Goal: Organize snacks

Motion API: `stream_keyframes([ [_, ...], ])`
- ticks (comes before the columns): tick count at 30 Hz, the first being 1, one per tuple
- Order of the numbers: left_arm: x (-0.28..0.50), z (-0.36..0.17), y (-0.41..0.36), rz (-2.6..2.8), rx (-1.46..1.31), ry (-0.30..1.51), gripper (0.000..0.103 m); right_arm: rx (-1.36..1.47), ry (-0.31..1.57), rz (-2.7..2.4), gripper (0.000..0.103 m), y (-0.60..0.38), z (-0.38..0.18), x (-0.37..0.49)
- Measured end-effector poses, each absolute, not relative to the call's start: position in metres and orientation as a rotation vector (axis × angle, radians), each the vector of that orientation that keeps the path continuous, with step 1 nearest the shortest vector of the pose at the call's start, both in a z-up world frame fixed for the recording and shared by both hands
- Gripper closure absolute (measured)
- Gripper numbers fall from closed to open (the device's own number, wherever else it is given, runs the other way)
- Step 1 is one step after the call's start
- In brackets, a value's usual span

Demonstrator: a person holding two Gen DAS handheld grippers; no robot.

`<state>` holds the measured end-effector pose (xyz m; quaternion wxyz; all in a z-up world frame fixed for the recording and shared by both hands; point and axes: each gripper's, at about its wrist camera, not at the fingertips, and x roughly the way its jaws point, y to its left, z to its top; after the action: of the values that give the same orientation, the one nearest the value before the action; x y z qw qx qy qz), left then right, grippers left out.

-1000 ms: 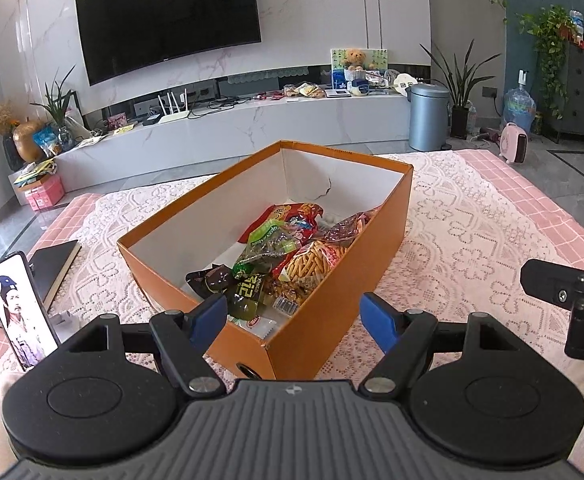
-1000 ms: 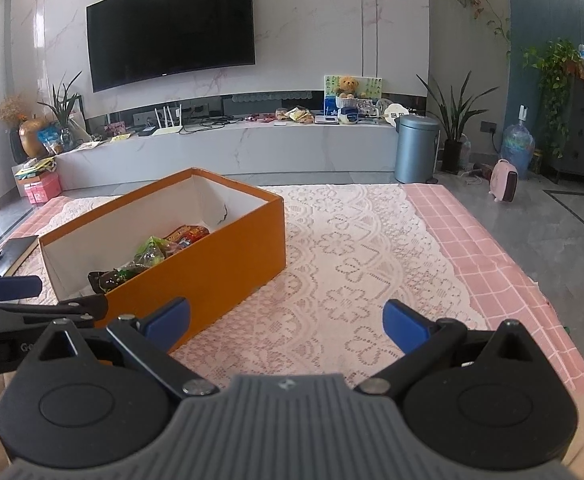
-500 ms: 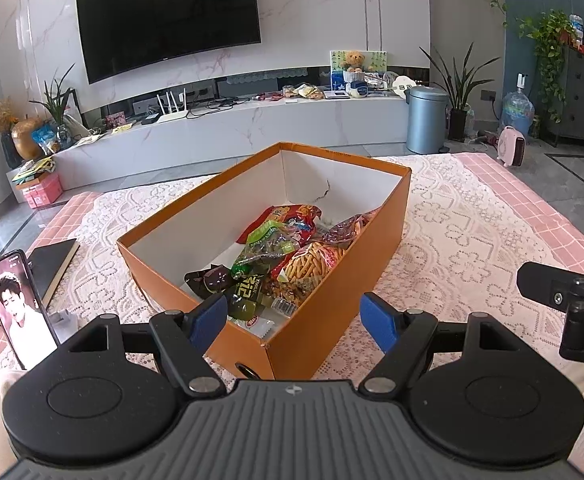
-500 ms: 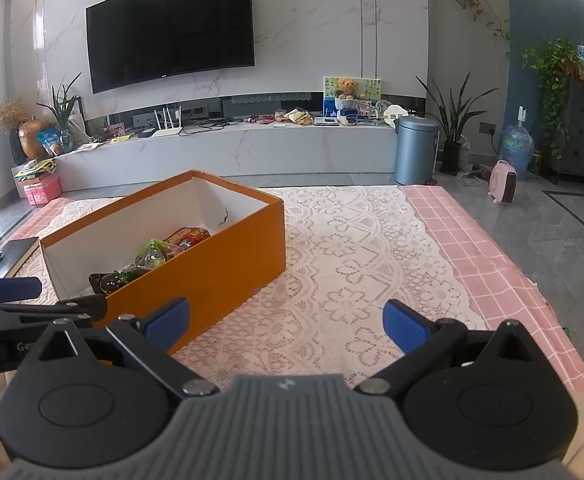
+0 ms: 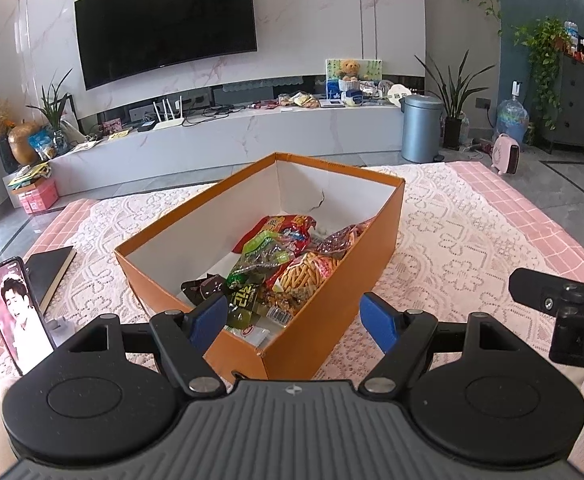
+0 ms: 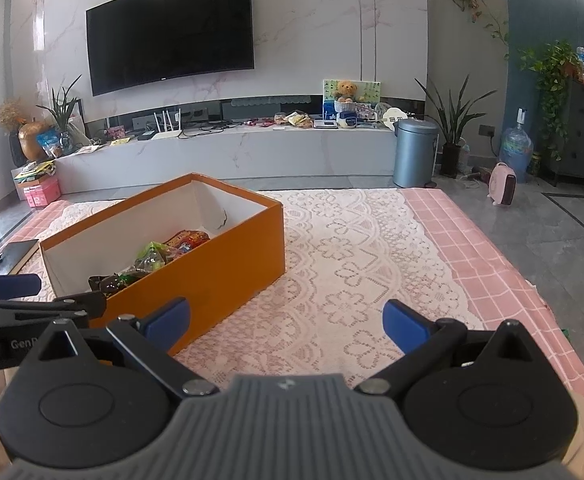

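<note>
- The near corner of the orange box (image 5: 334, 276) was hidden behind the left gripper (image 5: 298, 318), whose own body filled the bottom of the left wrist view.
- In the right wrist view the tall near wall of the box cut off most of the snack packets (image 6: 160, 256); only their tops showed.
- Print on the packets was too small to read, and which packet lay lowest could not be told.
- The left gripper's blue fingertips (image 5: 210, 316) stood wide apart with nothing between them, low at the near end of the box.
- The right gripper (image 6: 286, 320) was likewise spread wide and empty, over bare lace cloth (image 6: 352, 264) to the right of the box.
- The snacks lay piled in the near half of the box: a fries packet (image 5: 306, 274), a green packet (image 5: 262, 252), a red packet (image 5: 288, 226) and a dark packet (image 5: 204, 286).
- The far half of the box showed bare white floor and a cracked inner wall.
- To the left, near the table edge, a phone (image 5: 16, 312) stood propped upright with a dark notebook (image 5: 50, 272) flat beside it.
- Right of the box the cloth lay open up to the pink checked border (image 6: 484, 264) and the table's edge.
- Far off stood a television (image 6: 170, 30), a low cabinet (image 6: 228, 152) and a grey bin (image 6: 414, 152).
</note>
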<state>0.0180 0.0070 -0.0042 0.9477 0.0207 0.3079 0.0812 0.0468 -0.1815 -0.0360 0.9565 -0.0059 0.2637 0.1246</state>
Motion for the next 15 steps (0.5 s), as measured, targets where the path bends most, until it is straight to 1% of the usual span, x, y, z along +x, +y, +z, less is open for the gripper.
stream_keyframes([
  [15,0.016,0.010,0.007,0.156,0.038,0.563,0.014,-0.007,0.523,0.256,0.004,-0.183,-0.031,0.046],
])
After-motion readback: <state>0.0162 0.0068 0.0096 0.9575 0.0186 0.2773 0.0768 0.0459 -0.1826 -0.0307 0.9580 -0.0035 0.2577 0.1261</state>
